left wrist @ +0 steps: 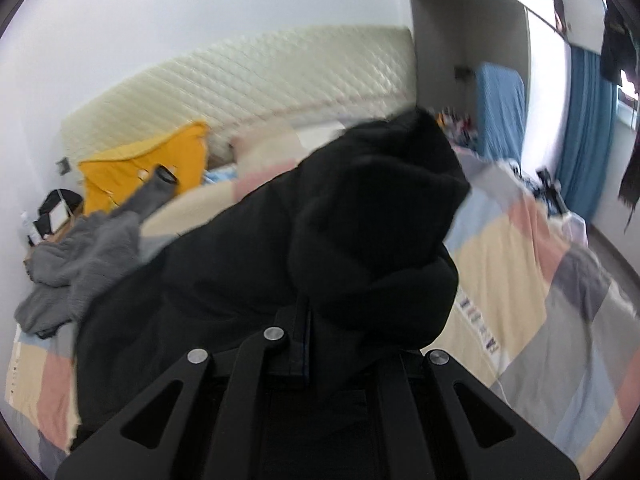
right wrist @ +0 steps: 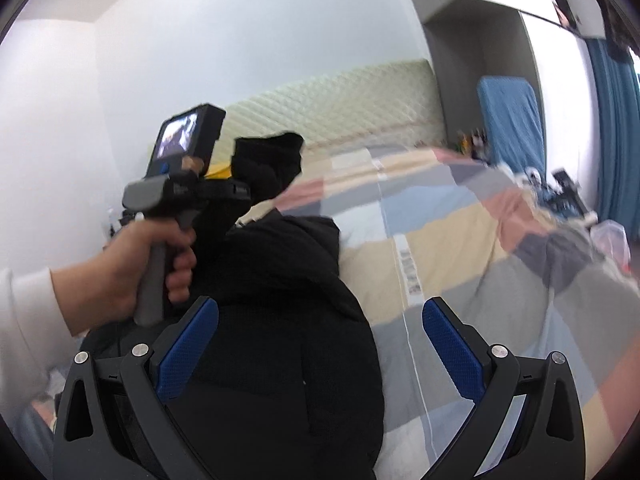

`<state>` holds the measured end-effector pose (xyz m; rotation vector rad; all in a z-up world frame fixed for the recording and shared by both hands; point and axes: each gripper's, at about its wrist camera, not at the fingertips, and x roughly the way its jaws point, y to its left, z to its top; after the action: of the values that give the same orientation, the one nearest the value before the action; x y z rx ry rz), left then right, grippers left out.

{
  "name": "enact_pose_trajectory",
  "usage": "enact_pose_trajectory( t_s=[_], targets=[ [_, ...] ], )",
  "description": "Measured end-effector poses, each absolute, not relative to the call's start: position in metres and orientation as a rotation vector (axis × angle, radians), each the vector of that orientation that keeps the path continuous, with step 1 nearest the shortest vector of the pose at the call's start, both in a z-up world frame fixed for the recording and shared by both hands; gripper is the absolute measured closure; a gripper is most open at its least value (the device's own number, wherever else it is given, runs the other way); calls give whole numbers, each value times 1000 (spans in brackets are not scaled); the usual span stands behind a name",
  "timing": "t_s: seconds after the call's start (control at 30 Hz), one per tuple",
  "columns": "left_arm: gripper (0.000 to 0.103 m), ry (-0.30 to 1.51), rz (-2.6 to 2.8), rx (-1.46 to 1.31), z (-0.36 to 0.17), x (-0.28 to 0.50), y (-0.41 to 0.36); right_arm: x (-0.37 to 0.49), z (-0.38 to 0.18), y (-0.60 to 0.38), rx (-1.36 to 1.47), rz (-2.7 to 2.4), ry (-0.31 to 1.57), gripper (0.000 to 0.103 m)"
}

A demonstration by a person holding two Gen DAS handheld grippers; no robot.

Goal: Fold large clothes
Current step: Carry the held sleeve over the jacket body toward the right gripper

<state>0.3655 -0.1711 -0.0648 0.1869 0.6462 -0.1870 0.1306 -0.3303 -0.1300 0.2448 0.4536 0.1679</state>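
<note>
A large black padded jacket (left wrist: 224,280) lies on the patchwork bed cover (left wrist: 520,272). My left gripper (left wrist: 316,312) is shut on a bunched part of the jacket and holds it lifted; the cloth hides the fingertips. In the right wrist view the left gripper (right wrist: 256,176) shows raised at the left, black cloth hanging from it, above the jacket's body (right wrist: 280,320). My right gripper (right wrist: 320,320) is open and empty, its blue pads (right wrist: 452,344) wide apart just above the jacket's near edge.
A grey fleece garment (left wrist: 80,264) and a yellow garment (left wrist: 160,168) lie at the bed's far left by the quilted headboard (left wrist: 280,80). Blue curtains (left wrist: 588,132) and clutter stand at the right. The bed cover (right wrist: 460,240) stretches right of the jacket.
</note>
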Motion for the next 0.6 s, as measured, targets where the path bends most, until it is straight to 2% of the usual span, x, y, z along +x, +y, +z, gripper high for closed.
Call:
enact_pose_trajectory(
  t_s=[0.3, 0.43, 0.6],
  targets=[
    [98, 775, -191, 235, -157, 391, -198, 153, -148, -330, 273, 138, 494, 0],
    [98, 815, -202, 235, -175, 402, -198, 161, -155, -327, 268, 137, 512, 0],
    [95, 804, -184, 223, -172, 399, -198, 164, -160, -324, 259, 125, 532, 0]
  ],
)
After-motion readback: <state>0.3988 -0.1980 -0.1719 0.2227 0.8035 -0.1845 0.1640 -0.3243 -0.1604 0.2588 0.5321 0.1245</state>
